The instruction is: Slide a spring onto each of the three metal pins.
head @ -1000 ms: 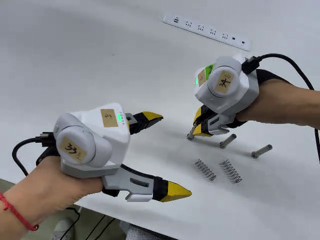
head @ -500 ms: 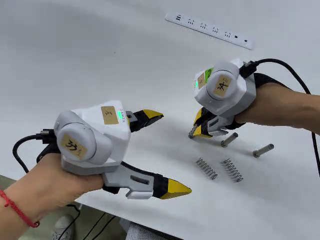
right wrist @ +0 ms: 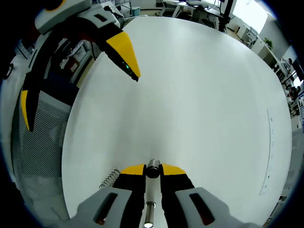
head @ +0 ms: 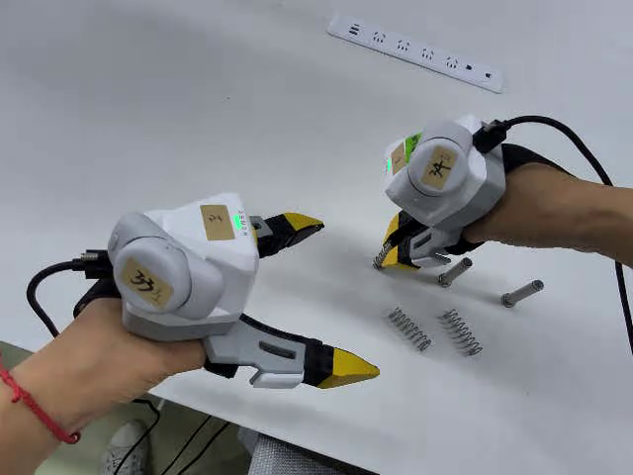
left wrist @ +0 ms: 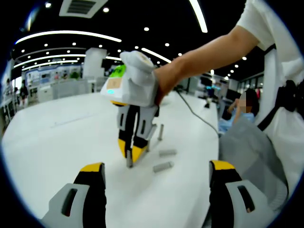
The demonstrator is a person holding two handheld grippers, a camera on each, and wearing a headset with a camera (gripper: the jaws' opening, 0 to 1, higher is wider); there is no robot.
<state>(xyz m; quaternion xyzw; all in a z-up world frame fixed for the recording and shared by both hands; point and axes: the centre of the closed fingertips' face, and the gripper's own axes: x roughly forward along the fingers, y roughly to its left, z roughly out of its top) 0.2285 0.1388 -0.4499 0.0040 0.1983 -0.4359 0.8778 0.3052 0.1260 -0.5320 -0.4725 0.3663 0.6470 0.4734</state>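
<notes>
My right gripper (head: pixel 388 259) (right wrist: pixel 153 170) is shut on a metal pin (right wrist: pixel 150 209) with a spring's coils (right wrist: pixel 153 167) (head: pixel 379 261) showing at its tips, which point down at the white table (head: pixel 198 119). Two more pins (head: pixel 454 272) (head: pixel 521 293) lie just right of it. Two loose springs (head: pixel 407 330) (head: pixel 460 332) lie in front of them. My left gripper (head: pixel 326 297) (left wrist: pixel 156 166) hovers open at the near left with nothing between its fingers. It faces the right gripper (left wrist: pixel 130 153).
A white power strip (head: pixel 415 51) lies at the far side of the table. The table's near edge (head: pixel 198 401) runs below my left hand. A black cable (head: pixel 574 134) trails from the right gripper. A seated person (left wrist: pixel 266 118) is beside the table.
</notes>
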